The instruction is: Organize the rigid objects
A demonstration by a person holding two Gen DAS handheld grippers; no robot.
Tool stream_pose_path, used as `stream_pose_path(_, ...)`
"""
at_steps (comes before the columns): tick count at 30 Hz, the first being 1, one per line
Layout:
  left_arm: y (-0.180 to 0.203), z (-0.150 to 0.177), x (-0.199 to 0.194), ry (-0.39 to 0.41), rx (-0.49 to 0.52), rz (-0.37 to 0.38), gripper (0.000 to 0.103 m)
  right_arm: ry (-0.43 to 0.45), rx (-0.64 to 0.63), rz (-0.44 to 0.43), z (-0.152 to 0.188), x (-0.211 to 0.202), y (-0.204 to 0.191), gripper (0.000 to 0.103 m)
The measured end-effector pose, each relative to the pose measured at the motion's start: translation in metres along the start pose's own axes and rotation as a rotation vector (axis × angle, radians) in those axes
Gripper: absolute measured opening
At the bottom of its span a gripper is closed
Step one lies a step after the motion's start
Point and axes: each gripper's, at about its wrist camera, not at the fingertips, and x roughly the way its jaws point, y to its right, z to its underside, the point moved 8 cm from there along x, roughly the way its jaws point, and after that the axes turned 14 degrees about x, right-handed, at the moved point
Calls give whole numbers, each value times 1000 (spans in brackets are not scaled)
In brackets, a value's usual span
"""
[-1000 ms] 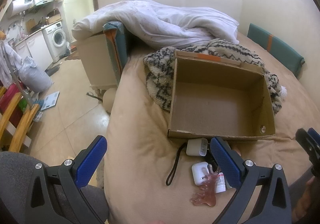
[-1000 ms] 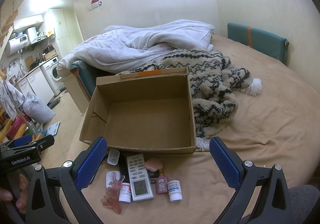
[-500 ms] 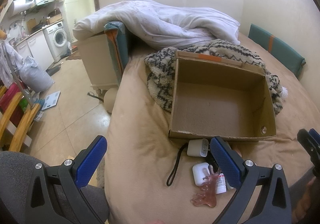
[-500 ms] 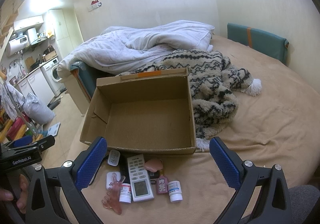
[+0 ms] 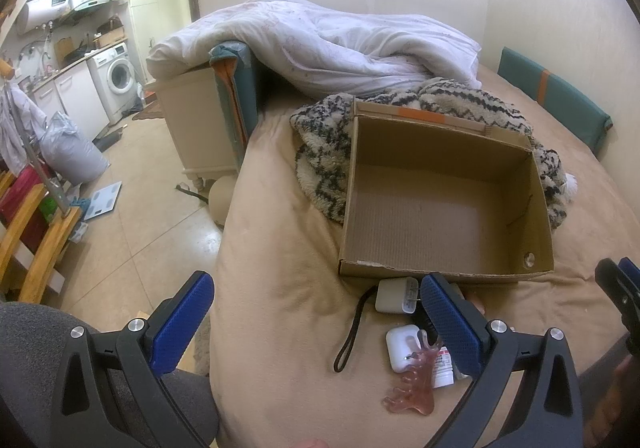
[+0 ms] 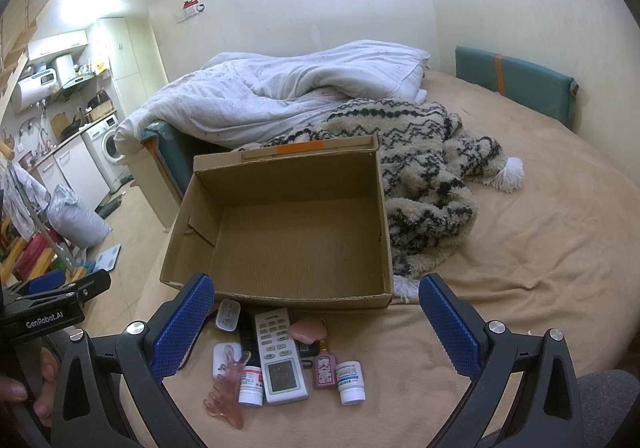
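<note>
On the bed (image 6: 520,268), tan cover: open cardboard box (image 6: 280,292), nothing visible inside, sitting with its far edge against a black-and-cream fuzzy blanket (image 6: 424,176); white duvet (image 6: 288,92) heaped behind that. Small rigid items lie clustered on the cover just in front of the box's near wall, none inside it. Right wrist view, left to right: white charger (image 6: 227,315) near the box edge, white earbud case (image 6: 222,362) partly under a pink translucent comb-shaped massager (image 6: 226,394), white pill bottle with red label (image 6: 251,384), white remote (image 6: 280,354) with screen end toward the camera, pink stone piece (image 6: 306,330) beside the remote's top, small pink perfume bottle (image 6: 325,370), white bottle with blue label (image 6: 350,382). Something dark sits under/behind the remote, can't identify it. Left wrist view shows a black strap loop (image 5: 352,328) running from near the charger. Right gripper (image 6: 316,324) hovers above the cluster, jaws spread wide, nothing between them. Left gripper (image 5: 316,322) is off to the left of the pile over bare cover, jaws likewise spread wide and empty; its right finger (image 5: 450,328) hides part of the items. Both grippers clear of the box.
</note>
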Motion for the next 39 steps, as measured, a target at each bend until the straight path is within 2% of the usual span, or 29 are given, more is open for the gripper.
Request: stream_pose_path(39,-5,1,0,-7,-12,2,103,1,11,-2,-2,-1,1,103)
